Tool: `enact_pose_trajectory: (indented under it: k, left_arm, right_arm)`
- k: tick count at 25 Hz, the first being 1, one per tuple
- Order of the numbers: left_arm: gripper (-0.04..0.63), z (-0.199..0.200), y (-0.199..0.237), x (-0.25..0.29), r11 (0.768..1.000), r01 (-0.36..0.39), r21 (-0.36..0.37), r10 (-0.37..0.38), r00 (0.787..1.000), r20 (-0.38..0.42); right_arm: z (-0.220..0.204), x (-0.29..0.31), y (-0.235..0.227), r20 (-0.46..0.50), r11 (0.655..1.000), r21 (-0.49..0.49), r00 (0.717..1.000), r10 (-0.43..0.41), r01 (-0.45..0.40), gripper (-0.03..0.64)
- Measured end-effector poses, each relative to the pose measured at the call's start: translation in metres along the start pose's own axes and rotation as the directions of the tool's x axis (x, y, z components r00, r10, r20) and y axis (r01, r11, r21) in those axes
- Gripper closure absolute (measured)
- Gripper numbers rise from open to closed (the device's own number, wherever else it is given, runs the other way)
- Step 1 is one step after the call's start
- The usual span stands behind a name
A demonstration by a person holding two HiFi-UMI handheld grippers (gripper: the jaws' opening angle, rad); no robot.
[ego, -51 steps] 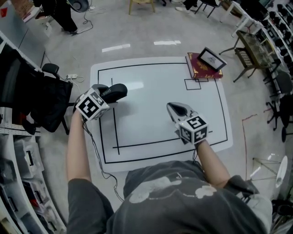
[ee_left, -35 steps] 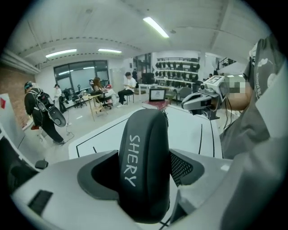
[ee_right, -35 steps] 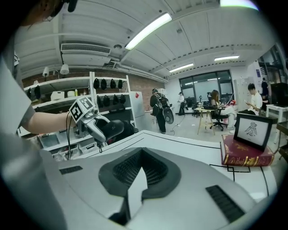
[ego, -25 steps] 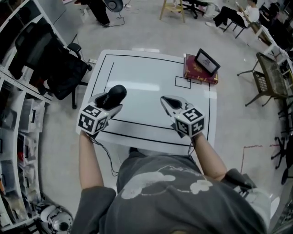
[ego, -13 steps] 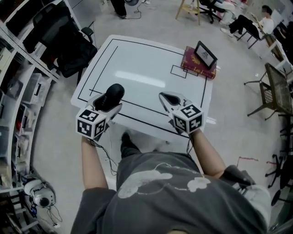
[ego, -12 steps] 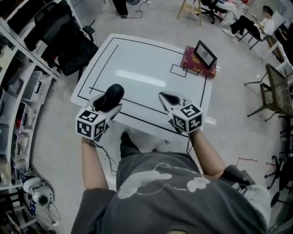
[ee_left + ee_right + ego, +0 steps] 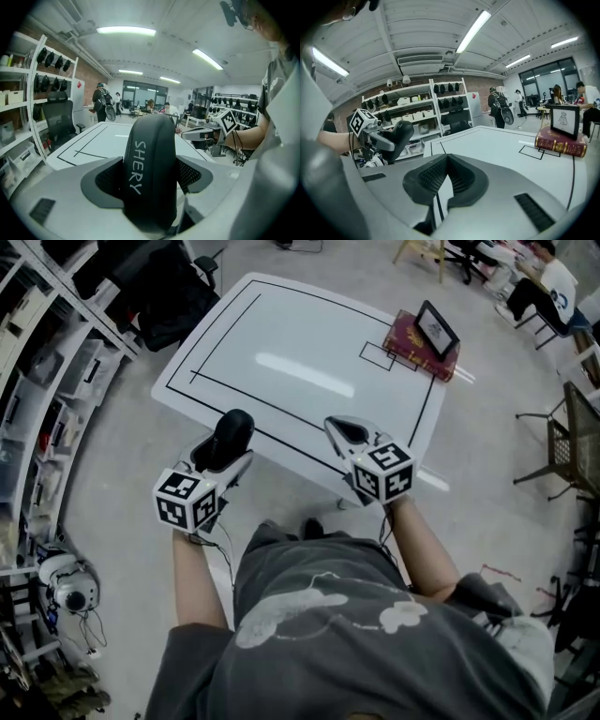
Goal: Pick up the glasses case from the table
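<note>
The black glasses case (image 7: pixel 233 430), printed SHERY, stands on end between the jaws of my left gripper (image 7: pixel 228 442), which is shut on it and holds it in the air off the near-left edge of the white table (image 7: pixel 300 343). In the left gripper view the case (image 7: pixel 150 173) fills the middle, squeezed by both pads. My right gripper (image 7: pixel 344 432) is shut with nothing in it, over the table's near edge. From the right gripper view (image 7: pixel 445 180) the case (image 7: pixel 397 133) shows at the left, clear of the table.
A red book (image 7: pixel 410 346) with a small framed picture (image 7: pixel 437 329) on it lies at the table's far right corner. Storage shelves (image 7: pixel 37 381) run along the left, with a black chair (image 7: pixel 169 287) beyond the table. People sit at the far right.
The person has backed away from the table, so both grippers now sit at its near edge instead of over its middle. The case stays held in the left gripper.
</note>
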State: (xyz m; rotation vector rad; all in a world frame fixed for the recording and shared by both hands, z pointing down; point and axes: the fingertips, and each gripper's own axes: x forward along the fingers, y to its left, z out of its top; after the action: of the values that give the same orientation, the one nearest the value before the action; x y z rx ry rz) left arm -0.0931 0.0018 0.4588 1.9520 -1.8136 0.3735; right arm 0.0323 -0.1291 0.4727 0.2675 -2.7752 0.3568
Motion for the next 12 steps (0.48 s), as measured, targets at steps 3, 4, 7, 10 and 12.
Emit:
enact_pose_trajectory:
  k: [3, 4, 7, 10, 12]
  left_arm:
    - [0.262, -0.006, -0.004, -0.007, 0.999, -0.007, -0.036, 0.007, 1.000, 0.014]
    - [0.262, -0.009, -0.005, -0.009, 0.999, -0.007, -0.046, 0.008, 1.000, 0.016]
    - [0.262, -0.018, -0.010, -0.015, 0.997, -0.010, -0.070, 0.011, 1.000, 0.019]
    - [0.262, -0.026, -0.015, -0.019, 0.996, -0.013, -0.092, 0.015, 0.999, 0.029]
    - [0.262, -0.033, -0.019, -0.024, 0.994, -0.018, -0.107, 0.022, 0.999, 0.032]
  right_arm:
    - [-0.008, 0.002, 0.010, -0.016, 1.000, -0.001, 1.000, 0.026, -0.026, 0.618]
    - [-0.009, 0.002, 0.013, -0.019, 0.999, 0.000, 0.999, 0.033, -0.033, 0.618]
    - [-0.015, 0.006, 0.022, -0.029, 0.999, 0.005, 0.998, 0.053, -0.053, 0.618]
    - [-0.020, 0.012, 0.029, -0.038, 0.997, 0.002, 0.997, 0.073, -0.073, 0.618]
    - [-0.023, 0.014, 0.035, -0.044, 0.996, -0.001, 0.995, 0.086, -0.087, 0.618]
